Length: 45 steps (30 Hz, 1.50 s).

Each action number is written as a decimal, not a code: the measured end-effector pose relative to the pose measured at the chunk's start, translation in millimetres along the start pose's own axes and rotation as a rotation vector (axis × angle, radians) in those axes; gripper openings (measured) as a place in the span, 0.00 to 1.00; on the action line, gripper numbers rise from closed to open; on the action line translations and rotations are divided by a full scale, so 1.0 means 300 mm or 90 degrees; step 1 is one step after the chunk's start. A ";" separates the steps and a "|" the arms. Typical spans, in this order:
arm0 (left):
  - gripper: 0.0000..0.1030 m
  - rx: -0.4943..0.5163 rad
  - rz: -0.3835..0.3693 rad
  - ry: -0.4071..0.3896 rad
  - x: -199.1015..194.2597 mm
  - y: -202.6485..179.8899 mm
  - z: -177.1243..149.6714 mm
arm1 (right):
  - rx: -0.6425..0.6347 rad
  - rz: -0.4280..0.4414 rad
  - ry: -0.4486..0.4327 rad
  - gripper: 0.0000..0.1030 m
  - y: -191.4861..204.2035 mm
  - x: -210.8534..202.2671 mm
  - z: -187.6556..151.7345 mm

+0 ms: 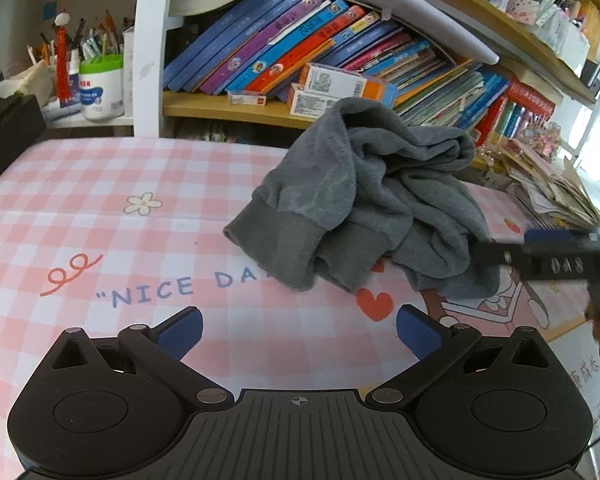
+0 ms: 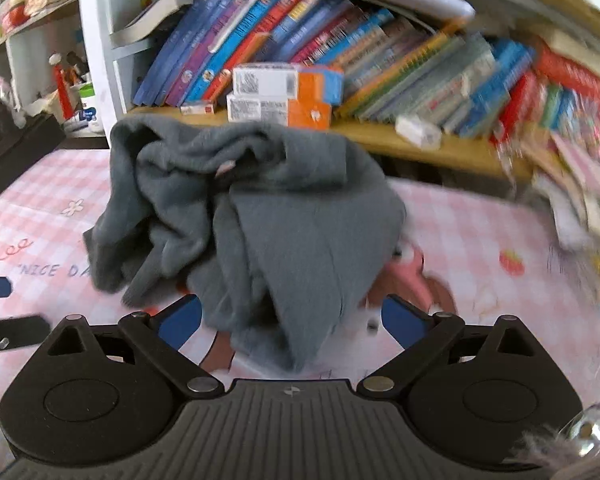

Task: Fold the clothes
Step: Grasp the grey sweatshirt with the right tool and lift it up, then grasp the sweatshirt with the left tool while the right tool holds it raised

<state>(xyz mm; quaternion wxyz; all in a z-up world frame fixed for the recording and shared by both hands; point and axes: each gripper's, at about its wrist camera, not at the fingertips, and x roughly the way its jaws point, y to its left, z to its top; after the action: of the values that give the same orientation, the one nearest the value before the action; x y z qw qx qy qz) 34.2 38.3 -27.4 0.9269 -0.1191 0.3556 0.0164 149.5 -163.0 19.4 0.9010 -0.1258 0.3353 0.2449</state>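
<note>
Behind the surface, the shelf holds leaning books and two stacked boxes; a green-lidded tub stands at its left with pens above it. The crumpled grey garment lies on the pink checked cloth, right of centre. Your left gripper has its fingers released, with bare cloth ahead and to the left. Your right gripper is spread too, the garment's near fold lying between its fingers, with stacked papers crowding the right edge.
</note>
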 end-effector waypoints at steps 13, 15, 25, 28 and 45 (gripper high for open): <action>1.00 -0.043 0.034 -0.012 0.001 0.052 -0.009 | -0.462 0.008 -0.074 0.95 0.181 0.187 0.184; 1.00 -0.047 0.037 -0.010 0.003 0.057 -0.009 | -0.512 0.025 -0.076 0.93 0.213 0.206 0.186; 1.00 -0.037 0.018 -0.013 -0.016 0.037 -0.013 | -0.446 0.102 -0.002 0.12 0.297 0.247 0.264; 1.00 -0.020 -0.009 -0.031 -0.043 0.012 -0.010 | -0.247 0.206 -0.027 0.10 0.266 0.163 0.411; 1.00 0.039 -0.105 -0.131 -0.182 -0.075 -0.007 | 0.138 0.194 -0.306 0.10 -0.059 -0.427 0.377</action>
<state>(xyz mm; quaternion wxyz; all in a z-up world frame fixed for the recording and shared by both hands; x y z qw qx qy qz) -5.5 18.8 12.0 0.9600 -0.1169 0.2477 -0.0586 136.1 -179.5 190.1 0.9157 0.0842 0.1514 0.3626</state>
